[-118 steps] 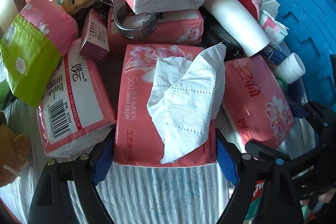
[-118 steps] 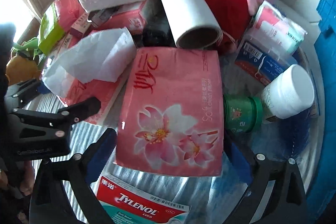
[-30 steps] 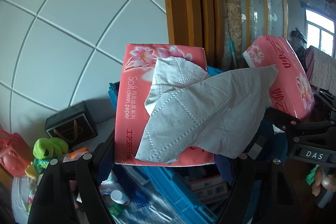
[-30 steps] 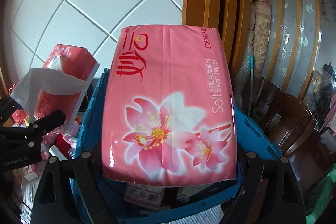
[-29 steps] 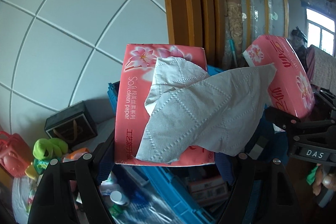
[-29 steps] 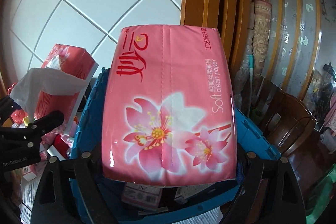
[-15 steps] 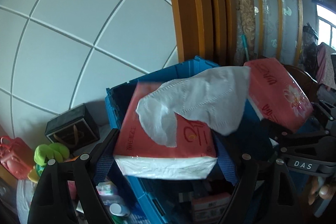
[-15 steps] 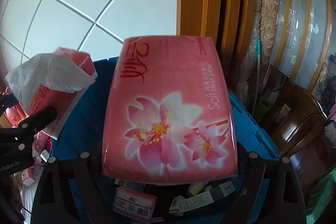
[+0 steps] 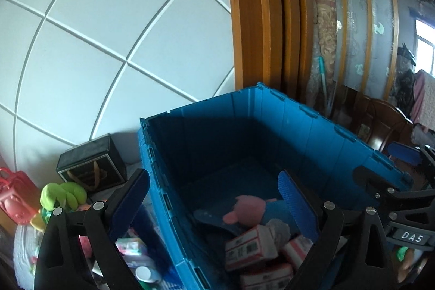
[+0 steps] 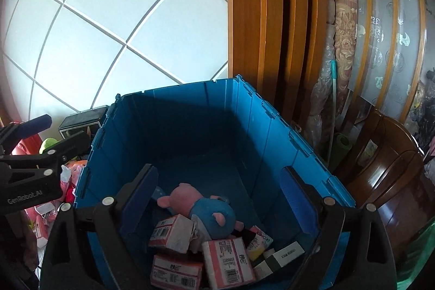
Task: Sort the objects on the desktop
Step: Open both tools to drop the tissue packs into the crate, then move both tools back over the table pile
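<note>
both claws sat empty over the big blue plastic crate (image 10: 272,132)

left claw (image 9: 214,197) and right claw (image 10: 218,190) were both spread wide, holding nothing. pink-and-white tissue packs (image 10: 228,260) lay piled at the near end of the crate floor, with a pink and blue plush pig toy (image 10: 201,204) on top of them and a small white box (image 10: 282,253) just beside.

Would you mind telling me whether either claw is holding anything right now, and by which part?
Nothing is held. The left claw and the right claw are both open and empty above the blue crate, with tissue packs lying inside it.
</note>
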A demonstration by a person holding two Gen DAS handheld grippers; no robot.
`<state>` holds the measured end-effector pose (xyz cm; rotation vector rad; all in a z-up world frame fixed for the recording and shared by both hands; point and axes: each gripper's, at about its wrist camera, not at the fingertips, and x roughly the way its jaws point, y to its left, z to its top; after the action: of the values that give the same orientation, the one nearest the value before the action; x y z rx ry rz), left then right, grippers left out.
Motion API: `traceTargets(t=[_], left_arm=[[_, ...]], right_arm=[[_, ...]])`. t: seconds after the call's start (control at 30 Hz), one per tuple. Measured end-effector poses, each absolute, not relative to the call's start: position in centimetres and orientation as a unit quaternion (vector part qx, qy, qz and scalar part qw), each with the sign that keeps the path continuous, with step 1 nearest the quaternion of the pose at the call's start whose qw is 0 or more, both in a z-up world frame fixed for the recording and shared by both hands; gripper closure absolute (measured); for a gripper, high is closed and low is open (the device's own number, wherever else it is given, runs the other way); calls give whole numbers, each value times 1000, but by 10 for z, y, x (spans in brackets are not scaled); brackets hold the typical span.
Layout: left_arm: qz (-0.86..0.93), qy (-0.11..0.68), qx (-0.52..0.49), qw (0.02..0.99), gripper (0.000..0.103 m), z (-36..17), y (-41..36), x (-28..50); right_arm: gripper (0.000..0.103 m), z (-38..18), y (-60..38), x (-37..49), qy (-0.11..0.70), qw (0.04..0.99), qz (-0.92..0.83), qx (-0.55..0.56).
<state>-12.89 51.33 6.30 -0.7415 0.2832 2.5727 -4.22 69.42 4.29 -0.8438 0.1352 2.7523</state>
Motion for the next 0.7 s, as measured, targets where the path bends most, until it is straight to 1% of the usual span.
traceTargets(t=[0.13,0.33,0.53,0.7], left_arm=[[936,101,-262,213,7,63,499,-119],[945,89,-253,188,6,56,457,-96],[951,76,-257,154,6,36,404,-78],[954,65,-266,121,6,14,347,-68]], right_arm=[[10,52,676,-24,47,118,954,-270],[6,55,647,4,50,97,963,-246],[5,45,606,13,42,72,966,-244],[5,35,551,13,27,45,966,-252]])
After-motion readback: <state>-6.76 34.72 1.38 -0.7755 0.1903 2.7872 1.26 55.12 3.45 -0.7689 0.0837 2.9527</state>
